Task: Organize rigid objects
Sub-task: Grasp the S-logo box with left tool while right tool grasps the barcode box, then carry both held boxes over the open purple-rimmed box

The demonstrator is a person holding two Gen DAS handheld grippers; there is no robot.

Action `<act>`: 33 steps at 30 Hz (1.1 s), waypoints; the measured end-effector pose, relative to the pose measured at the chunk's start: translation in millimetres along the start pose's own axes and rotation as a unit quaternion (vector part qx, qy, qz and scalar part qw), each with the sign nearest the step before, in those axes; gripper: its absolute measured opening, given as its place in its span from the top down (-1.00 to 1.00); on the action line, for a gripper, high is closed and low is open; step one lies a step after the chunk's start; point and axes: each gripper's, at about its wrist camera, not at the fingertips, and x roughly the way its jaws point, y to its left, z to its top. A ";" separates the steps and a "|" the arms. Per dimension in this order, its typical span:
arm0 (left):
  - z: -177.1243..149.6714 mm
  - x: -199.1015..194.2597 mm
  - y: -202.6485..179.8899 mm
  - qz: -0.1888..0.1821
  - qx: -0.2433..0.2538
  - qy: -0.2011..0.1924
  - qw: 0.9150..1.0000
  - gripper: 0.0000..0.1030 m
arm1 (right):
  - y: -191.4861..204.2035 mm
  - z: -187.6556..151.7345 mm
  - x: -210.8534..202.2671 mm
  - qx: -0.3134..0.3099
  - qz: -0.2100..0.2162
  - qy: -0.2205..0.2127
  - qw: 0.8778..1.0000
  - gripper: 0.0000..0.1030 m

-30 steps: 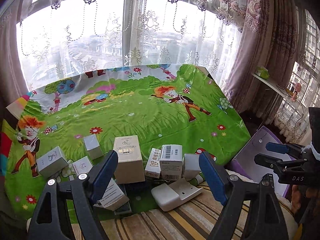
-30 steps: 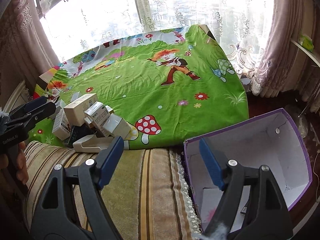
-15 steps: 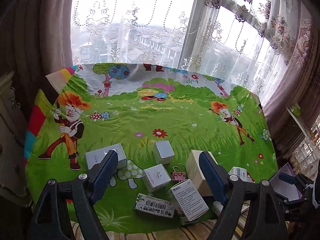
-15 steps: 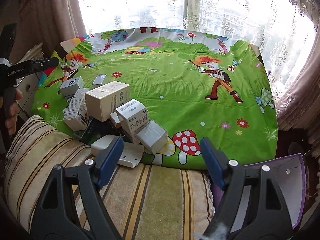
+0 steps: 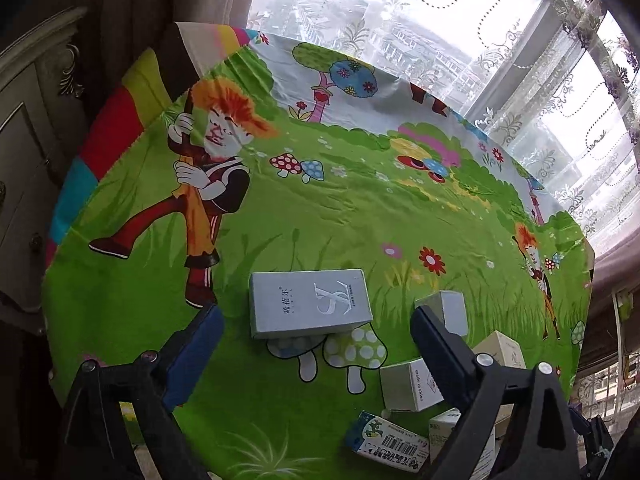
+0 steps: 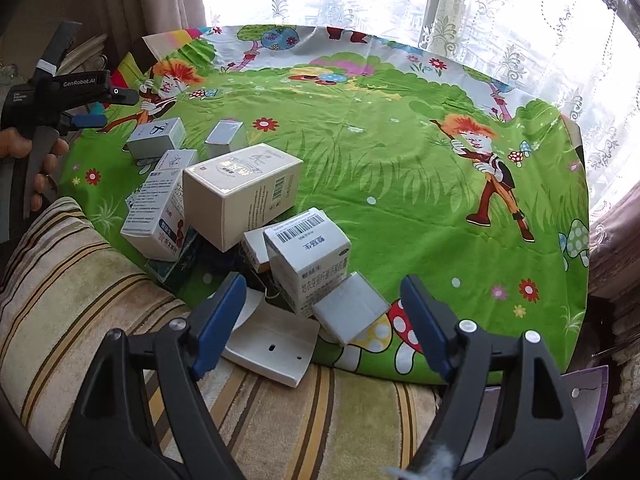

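Since a second ago the left wrist view has swung away from the box pile toward one long grey cardboard box with a silver logo, which is now lying just ahead of the left gripper. Its fingers are opening and standing wide, with nothing between them. The grey box is lying on the green cartoon-print cloth, its long axis running across the gap between the fingers, so a grip along its length would be asking for a roll of the wrist.

From the right wrist view, the right gripper is hovering with fingers wide and empty, near the white barcode carton that is leaning in the pile, well apart from the grey box. The left hand is judged the nearer one.
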 end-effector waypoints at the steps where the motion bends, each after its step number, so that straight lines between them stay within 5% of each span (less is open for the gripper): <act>1: 0.7 7.6 -0.7 0.005 -0.003 0.007 1.000 -1.00 | 0.5 1.2 1.7 -0.002 0.001 0.001 1.000 -0.61; 20: 2.7 64.6 -23.7 0.066 0.054 0.067 0.994 -0.99 | 1.0 21.5 29.5 -0.079 0.077 0.031 0.993 -0.78; 23: 1.3 67.6 -21.5 0.066 0.057 0.071 0.994 -0.76 | -2.1 23.3 31.3 -0.084 0.104 0.033 0.990 -0.56; 29: -0.2 68.5 -23.2 0.067 0.069 0.067 0.993 -0.73 | -10.1 25.5 39.8 -0.111 0.121 0.055 0.985 0.03; 33: -1.8 65.3 -21.9 0.067 0.065 0.060 0.994 -0.72 | -17.6 26.7 34.6 -0.105 0.142 0.045 0.983 0.06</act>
